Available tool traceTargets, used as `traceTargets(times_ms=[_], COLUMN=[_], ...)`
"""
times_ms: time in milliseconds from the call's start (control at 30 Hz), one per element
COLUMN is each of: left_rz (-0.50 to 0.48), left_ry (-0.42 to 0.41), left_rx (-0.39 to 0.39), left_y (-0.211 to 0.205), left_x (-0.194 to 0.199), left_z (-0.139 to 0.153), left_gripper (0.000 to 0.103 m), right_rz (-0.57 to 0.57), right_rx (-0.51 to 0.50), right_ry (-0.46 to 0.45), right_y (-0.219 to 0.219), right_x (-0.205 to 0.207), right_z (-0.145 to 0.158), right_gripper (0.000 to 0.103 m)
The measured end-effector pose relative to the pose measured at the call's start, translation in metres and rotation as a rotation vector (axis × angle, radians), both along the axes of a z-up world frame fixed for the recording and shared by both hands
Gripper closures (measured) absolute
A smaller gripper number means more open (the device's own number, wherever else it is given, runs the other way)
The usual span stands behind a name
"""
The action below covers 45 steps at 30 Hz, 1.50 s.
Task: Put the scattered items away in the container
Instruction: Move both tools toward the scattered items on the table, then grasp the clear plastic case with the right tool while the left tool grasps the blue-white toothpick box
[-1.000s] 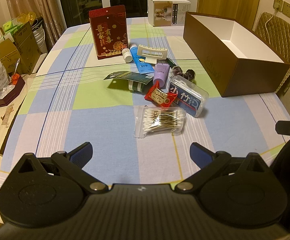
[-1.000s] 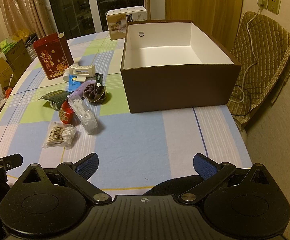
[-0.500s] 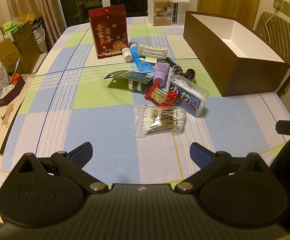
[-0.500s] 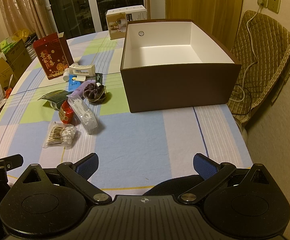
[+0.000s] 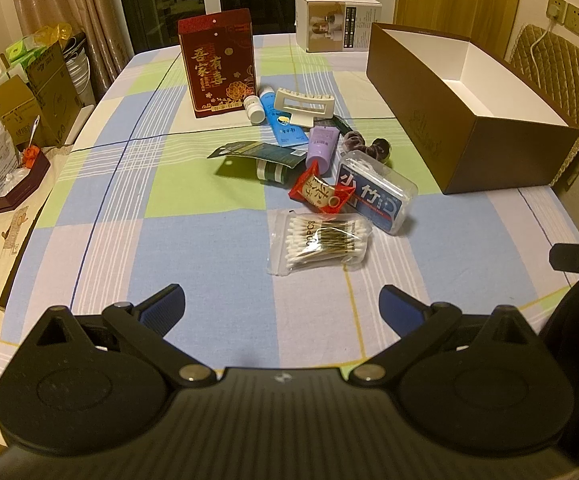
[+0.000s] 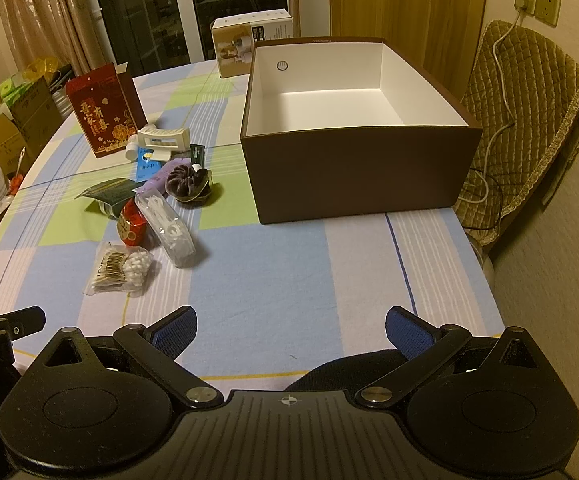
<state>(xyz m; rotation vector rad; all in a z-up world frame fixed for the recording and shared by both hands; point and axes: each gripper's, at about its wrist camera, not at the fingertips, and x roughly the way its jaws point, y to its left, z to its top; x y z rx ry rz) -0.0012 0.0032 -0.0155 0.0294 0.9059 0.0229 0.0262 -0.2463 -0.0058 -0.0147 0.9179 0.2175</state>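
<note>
Foreground: left gripper [image 5: 281, 300], jaws spread wide and empty, held low over the near edge of the desk [image 5: 209, 280]. Right gripper [image 6: 291, 326] likewise parted, nothing between the pads, poised above bare checked cloth in front of the container.

Just beyond the left gripper: bag of cotton swabs [image 5: 321, 242], lying flat, nearest of the scattered items. Behind it and touching at the corner: red snack packet [image 5: 321, 194], beside a clear floss-pick case [image 5: 375, 196] with a blue label.

Middle ground: purple tube [image 5: 321, 146], dark green card packet [image 5: 257, 152], dark scrunchie [image 6: 187, 180], blue tube [image 5: 283, 126], small white bottle [image 5: 254, 107] and cream hair claw [image 5: 303, 104], heaped loosely together.

Farther back: upright red gift box [image 5: 219, 62], and at the far edge a white carton [image 5: 337, 20].

Right of the pile, apart from it: brown container [image 6: 361, 168], open-topped, white interior showing nothing inside.

Step in hand, by judgement: the very start, no item yet lifted. Next move likely: advancing the left gripper onto the cotton swabs, closing across the bag's narrow width, then carrying it right and over the container's wall. Thin slippery plastic, so a pinch on the bundled middle rather than the loose edge.
</note>
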Motion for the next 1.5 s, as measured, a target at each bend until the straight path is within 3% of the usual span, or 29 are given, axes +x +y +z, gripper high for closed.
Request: traceTargets(times_ms=[367, 567, 800, 1100, 1133, 1167, 1200, 1400, 1500], left_rz=[-0.029, -0.058, -0.169, -0.368, -0.391, -0.415, -0.437, -0.538, -0.576], left_ry=[-0.017, -0.002, 0.017, 0.044, 0.043, 0.041, 0.039, 0.041, 0.040], left_rx=[0.048, 0.011, 0.059, 0.114, 0.118, 0.119, 0.117, 0.099, 0.104], left_y=[-0.005, 0.000, 0.005, 0.024, 0.026, 0.027, 0.028, 0.030, 0.028], left_x=[-0.001, 0.006, 0.027, 0.061, 0.064, 0.067, 0.070, 0.083, 0.088], left_z=[0.003, 0.007, 0.004, -0.015, -0.018, -0.021, -0.024, -0.041, -0.049], left_gripper=[0.002, 0.002, 0.002, 0.002, 0.002, 0.002, 0.002, 0.002, 0.002], right_rz=[0.046, 0.116, 0.299, 0.496, 0.509, 0.524, 0.532, 0.571, 0.586], right_rx=[0.036, 0.076, 0.032, 0.021, 0.018, 0.013, 0.005, -0.023, -0.049], right_ry=[-0.006, -0.037, -0.098, -0.102, -0.101, -0.097, -0.093, -0.112, -0.118], right_y=[0.004, 0.009, 0.032, 0.070, 0.073, 0.077, 0.080, 0.099, 0.109], right_x=[0.000, 0.005, 0.020, 0.062, 0.066, 0.070, 0.074, 0.090, 0.097], right_z=[0.003, 0.009, 0.002, -0.037, -0.040, -0.043, -0.047, -0.061, -0.068], right_gripper=[0.000, 0.000, 0.000, 0.000, 0.005, 0.019, 0.023, 0.024, 0.039])
